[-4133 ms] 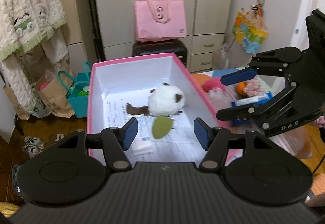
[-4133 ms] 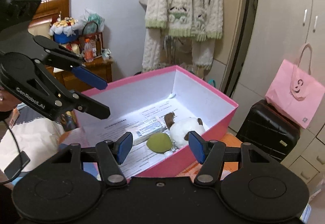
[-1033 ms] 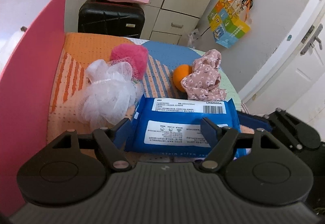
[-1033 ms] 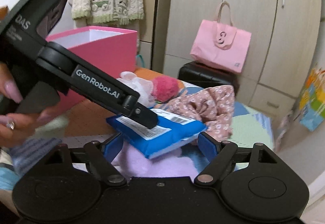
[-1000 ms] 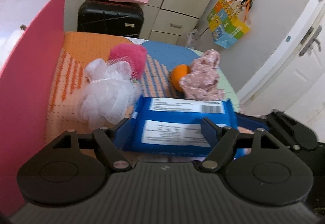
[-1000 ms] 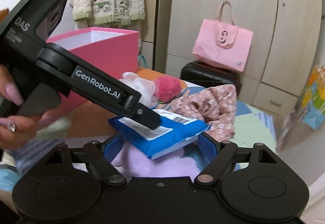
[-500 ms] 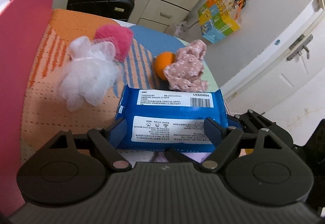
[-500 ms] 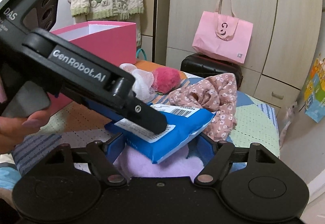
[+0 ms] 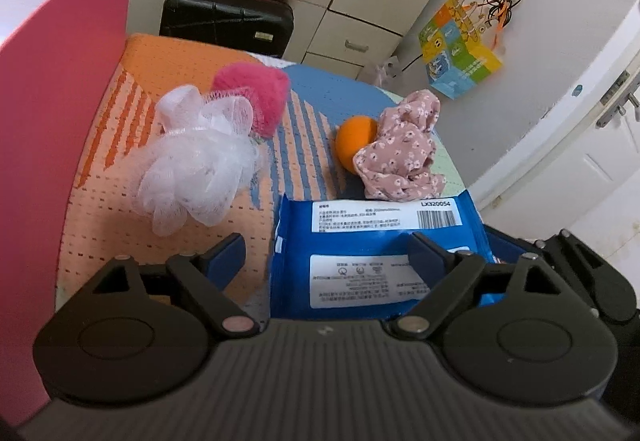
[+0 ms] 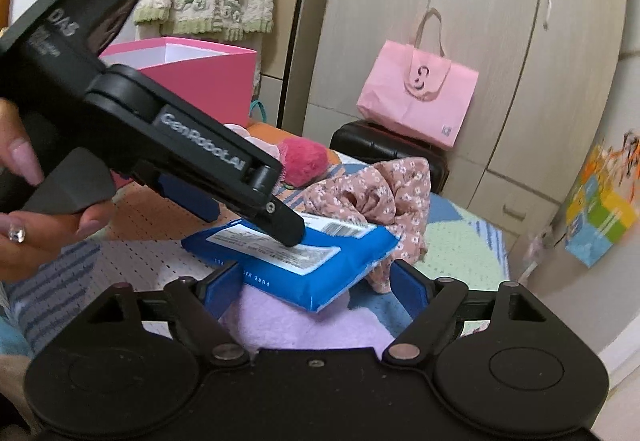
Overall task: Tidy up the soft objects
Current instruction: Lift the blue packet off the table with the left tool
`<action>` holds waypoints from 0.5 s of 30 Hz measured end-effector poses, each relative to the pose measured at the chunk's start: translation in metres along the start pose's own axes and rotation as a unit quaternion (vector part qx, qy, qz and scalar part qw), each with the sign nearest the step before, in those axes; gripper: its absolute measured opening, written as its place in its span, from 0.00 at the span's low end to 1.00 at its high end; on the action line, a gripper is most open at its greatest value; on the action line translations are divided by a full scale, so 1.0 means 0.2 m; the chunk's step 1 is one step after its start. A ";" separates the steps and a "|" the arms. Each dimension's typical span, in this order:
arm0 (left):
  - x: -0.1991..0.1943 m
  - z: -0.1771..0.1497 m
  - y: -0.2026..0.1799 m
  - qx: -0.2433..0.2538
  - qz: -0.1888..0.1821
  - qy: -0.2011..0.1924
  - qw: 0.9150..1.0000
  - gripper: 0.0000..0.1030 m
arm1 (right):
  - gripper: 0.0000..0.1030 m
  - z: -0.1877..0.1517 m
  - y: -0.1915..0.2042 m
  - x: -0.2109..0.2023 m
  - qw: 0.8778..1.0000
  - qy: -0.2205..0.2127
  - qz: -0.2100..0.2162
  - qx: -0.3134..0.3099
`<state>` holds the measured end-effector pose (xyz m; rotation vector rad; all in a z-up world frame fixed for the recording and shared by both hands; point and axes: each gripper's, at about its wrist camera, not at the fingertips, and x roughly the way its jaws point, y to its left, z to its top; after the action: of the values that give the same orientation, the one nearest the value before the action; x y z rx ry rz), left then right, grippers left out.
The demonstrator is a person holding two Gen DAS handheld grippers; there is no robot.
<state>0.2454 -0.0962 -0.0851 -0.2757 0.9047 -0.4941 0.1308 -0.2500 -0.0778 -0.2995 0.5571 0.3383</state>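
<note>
Left gripper [image 9: 324,257] shifted left since half second ago; wipes pack [image 9: 376,245] now under right finger only, left finger over mat [image 9: 100,201]. Jaws wide apart, gripping nothing. Right gripper [image 10: 316,287] wide apart, empty, straddling pack atop purple cloth [image 10: 304,325]. Pink box [image 9: 52,81] at left.

Glossy plastic wipes pack [image 9: 372,241], fluffy mesh pouf [image 9: 196,161]

The left gripper [image 9: 326,255] is wide open, with its two blue fingers [image 9: 226,255] far apart. One finger tip [image 10: 290,231] presses down on top of a blue pack [image 10: 296,261]. The person's hand [image 10: 44,219] holds its handle. The right gripper [image 10: 316,287] is open too, low and pointing forward.
</note>
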 end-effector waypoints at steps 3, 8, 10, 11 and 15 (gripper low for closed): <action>0.01 0.00 0.00 -0.009 -0.018 0.013 1.000 0.89 | 0.82 0.00 0.01 0.00 1.000 -0.002 -0.002 -0.014; 0.02 -0.02 0.00 -0.029 -0.055 0.040 0.997 0.90 | 0.77 0.00 0.00 0.02 1.000 0.007 0.019 0.004; 0.01 -0.03 -0.02 -0.022 -0.052 0.031 0.998 0.85 | 0.77 -0.01 0.00 0.02 1.000 0.005 0.019 0.009; 0.01 -0.04 -0.03 -0.019 -0.050 0.028 0.998 0.81 | 0.77 -0.01 0.00 0.02 1.000 0.005 0.017 0.010; -0.03 -0.06 -0.05 0.007 -0.037 0.011 0.999 0.69 | 0.77 -0.02 0.02 0.02 1.000 0.003 0.005 0.004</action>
<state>0.2297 -0.1024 -0.0830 -0.2919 0.9141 -0.5739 0.1298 -0.2459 -0.0831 -0.2900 0.5656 0.3447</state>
